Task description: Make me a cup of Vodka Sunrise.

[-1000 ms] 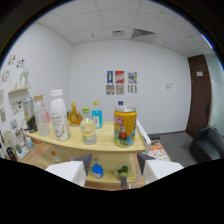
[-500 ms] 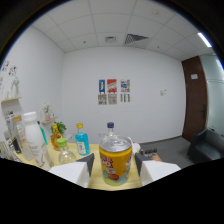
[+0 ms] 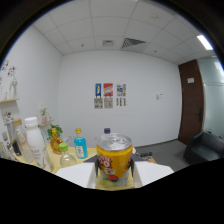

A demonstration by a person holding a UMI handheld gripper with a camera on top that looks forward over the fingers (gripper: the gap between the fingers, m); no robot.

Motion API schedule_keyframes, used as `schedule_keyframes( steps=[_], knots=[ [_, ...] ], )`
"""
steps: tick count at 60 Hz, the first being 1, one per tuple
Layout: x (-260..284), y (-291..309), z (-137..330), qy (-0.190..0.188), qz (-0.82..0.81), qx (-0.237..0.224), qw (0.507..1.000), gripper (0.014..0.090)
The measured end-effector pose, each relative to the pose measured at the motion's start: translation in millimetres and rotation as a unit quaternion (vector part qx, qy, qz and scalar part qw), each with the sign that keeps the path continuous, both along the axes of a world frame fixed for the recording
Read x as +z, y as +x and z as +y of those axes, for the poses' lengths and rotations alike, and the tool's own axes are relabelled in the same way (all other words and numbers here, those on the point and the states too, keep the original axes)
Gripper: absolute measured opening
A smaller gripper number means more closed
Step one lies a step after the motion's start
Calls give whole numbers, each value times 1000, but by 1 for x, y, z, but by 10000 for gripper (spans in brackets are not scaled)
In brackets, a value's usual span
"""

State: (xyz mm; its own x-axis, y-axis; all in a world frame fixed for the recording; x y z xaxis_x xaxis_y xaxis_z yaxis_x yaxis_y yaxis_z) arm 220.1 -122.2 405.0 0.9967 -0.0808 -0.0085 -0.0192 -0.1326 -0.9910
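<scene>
I am closer to the yellow can (image 3: 114, 161) than a second ago: it now stands right between my gripper (image 3: 114, 175) fingers, filling the gap, where before it stood well ahead on the table (image 3: 90, 154). The white bottle (image 3: 34, 141), the blue bottle (image 3: 80, 144) and the small green-capped bottle (image 3: 63, 156) have slid off to my left, and the table's lower shelf has dropped out of sight.

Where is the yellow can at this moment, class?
In the gripper view, the yellow can stands between the gripper fingers, in front of the blue bottle and the white bottle further off on the same side.
</scene>
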Motion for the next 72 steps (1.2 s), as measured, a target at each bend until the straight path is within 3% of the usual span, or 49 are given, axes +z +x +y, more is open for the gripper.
schedule_keyframes(
  steps=[9, 17, 38, 47, 61, 72],
  knots=[
    [32, -14, -45, 33, -18, 10, 999, 511],
    [11, -43, -83, 26, -22, 24, 999, 509],
    [-186, -102, -118, -123, -16, 21, 992, 507],
    [-225, -95, -112, -153, -116, -1, 981, 508],
    [-222, -91, -99, -144, -345, -1, 928, 509],
    [-211, -102, -94, -114, -534, 30, 837, 507]
  ],
)
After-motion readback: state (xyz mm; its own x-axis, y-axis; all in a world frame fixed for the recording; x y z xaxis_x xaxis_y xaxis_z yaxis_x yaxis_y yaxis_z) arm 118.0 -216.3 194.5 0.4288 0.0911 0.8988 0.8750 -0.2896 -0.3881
